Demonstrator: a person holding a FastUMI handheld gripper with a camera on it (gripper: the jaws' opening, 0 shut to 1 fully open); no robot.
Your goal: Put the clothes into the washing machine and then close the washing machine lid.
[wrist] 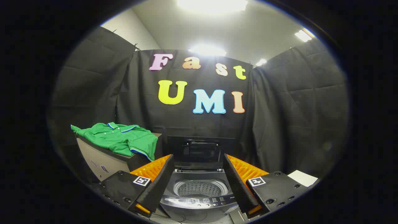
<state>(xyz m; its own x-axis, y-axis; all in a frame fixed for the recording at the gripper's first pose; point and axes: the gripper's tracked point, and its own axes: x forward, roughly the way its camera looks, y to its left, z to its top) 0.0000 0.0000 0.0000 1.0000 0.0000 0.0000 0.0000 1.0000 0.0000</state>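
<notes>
The booth is closed in by black cloth hanging in soft folds, under a pale ceiling with bright lamps. Nearest to the camera is the tool (198, 165), its two fingers spread wide apart and holding nothing; each finger is a flat wedge with a ribbed inner face, a texture that I judge is meant to grip soft fabric without slipping. Between the fingers and just ahead of them stands the washing machine (199, 199), a small dark top-loading model with a smooth plastic body and a row of little buttons on its front panel. Its round drum (200, 188) is of perforated metal and looks empty, so no clothes are inside yet. The lid (200, 149) stands upright behind the opening, a dark rectangular panel that leaves the drum free for loading; it will have to be brought down at the end. Beyond the left finger, on a raised box-like worktop (102, 160) with pale sides, lies the green polo shirt (122, 138). It is spread flat, with one part hanging over the edge towards the machine, and it has a blue and white trimmed collar and cuffs; the knit looks soft and limp. In my judgement the task is at its start: the open tool is placed facing the machine, and the shirt must be taken first.
</notes>
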